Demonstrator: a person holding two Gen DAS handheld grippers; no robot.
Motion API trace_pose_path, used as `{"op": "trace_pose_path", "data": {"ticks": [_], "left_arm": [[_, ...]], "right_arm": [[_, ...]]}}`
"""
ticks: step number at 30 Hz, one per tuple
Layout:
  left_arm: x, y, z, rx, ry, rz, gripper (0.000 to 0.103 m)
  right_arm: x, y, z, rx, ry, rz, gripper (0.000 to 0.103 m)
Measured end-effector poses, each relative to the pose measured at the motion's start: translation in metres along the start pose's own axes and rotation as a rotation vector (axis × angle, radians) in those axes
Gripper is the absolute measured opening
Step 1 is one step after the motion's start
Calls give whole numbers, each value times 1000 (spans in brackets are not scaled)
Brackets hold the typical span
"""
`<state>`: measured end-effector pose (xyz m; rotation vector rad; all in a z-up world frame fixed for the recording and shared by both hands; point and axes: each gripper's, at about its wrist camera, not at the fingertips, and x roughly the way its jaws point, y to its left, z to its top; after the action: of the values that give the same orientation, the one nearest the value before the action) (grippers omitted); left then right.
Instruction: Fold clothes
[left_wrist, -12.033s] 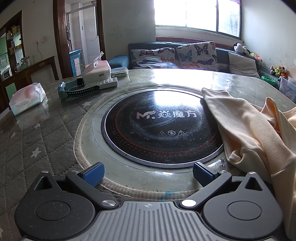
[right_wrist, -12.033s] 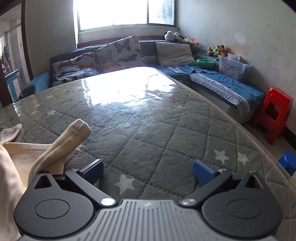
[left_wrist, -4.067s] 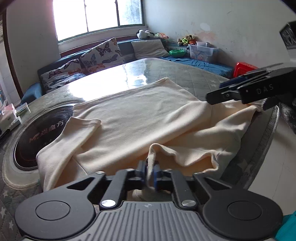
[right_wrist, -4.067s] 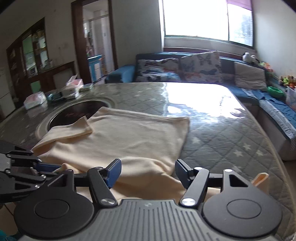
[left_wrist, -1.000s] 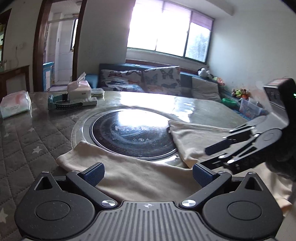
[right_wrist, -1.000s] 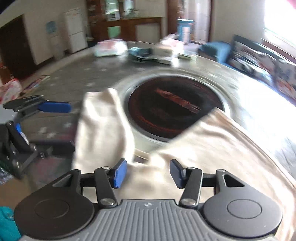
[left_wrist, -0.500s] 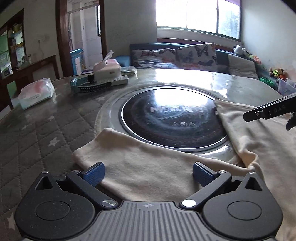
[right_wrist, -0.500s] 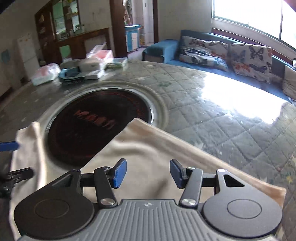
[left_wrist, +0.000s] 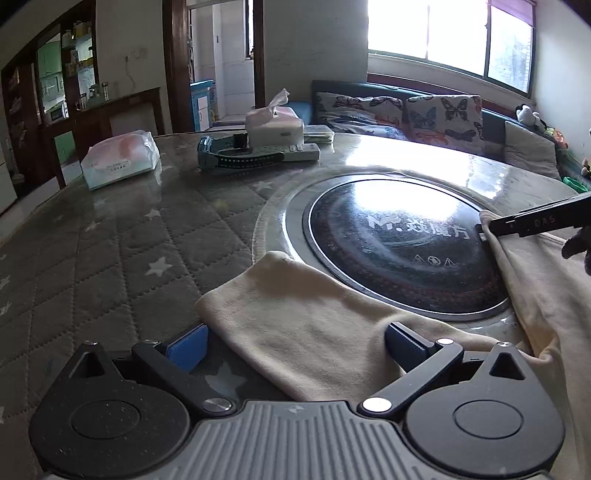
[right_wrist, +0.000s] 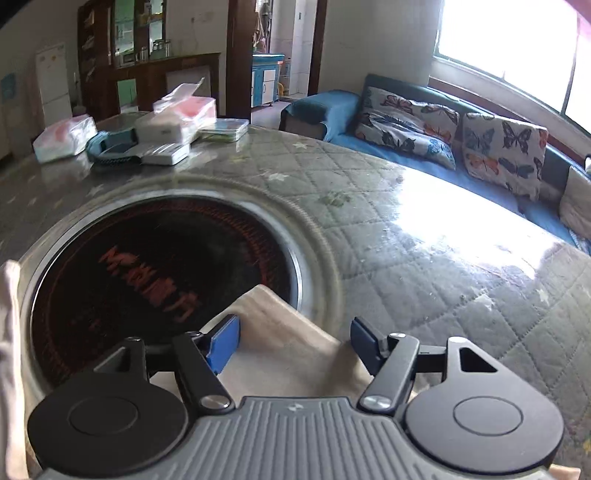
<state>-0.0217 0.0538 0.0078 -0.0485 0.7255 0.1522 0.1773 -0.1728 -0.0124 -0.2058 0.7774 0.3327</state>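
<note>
My left hand-held gripper (left_wrist: 293, 341) hangs released over the near edge of the tabletop (left_wrist: 110, 258), its blue rubber pads (left_wrist: 187, 348) spread wide to either side of a sleeve (left_wrist: 295, 325) of the cream sweatshirt (left_wrist: 546, 295). The sleeve is soft, matte knit, lying flat with a rounded cuff pointing toward the tabletop's left side. The rest of the garment lies bunched along the right edge, partly over the glossy black round induction cooktop (left_wrist: 399, 243) set in the tabletop's middle. My right hand-held gripper (right_wrist: 293, 338) is also released, jaws apart over a pointed corner of the same cloth on the cooktop's steel rim. The tabletop is grey quilted fabric with stars under a shiny clear sheet. A boxy white tissue box (left_wrist: 273, 127) and a crinkly plastic tissue pack (left_wrist: 120, 158) sit at the far left edge.
</note>
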Motion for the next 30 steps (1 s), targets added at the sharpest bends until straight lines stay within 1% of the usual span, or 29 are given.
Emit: {"op": "trace_pose_path", "data": {"ticks": [3, 8, 11, 14, 17, 19, 21, 26, 27, 30], "left_arm": [[0, 0, -1, 2, -3, -2, 103], [-4, -3, 1, 11, -10, -5, 103], [-16, -14, 0, 41, -34, -38, 103], [-31, -32, -1, 80, -58, -105, 103], [-46, -53, -3, 129, -76, -186, 103], [-53, -68, -3, 154, -69, -249, 103], [-59, -86, -2, 178, -60, -314, 103], [-70, -140, -1, 287, -62, -471, 103], [-71, -153, -3, 314, -66, -491, 103], [-70, -193, -13, 406, -70, -515, 102]], "right_arm": [[-14, -14, -1, 30, 2, -16, 67], [-59, -42, -22, 41, -1, -25, 69], [-81, -59, -41, 58, 15, -39, 70], [-99, -77, -66, 92, 47, -51, 70], [-100, -84, -84, 116, 70, -70, 69], [-98, -90, -93, 147, 60, -60, 70], [-96, -96, -95, 165, 46, -58, 71], [-89, -112, -86, 227, 40, -57, 71], [-90, -112, -87, 220, 42, -55, 71], [-93, -109, -90, 178, 48, -57, 71]]}}
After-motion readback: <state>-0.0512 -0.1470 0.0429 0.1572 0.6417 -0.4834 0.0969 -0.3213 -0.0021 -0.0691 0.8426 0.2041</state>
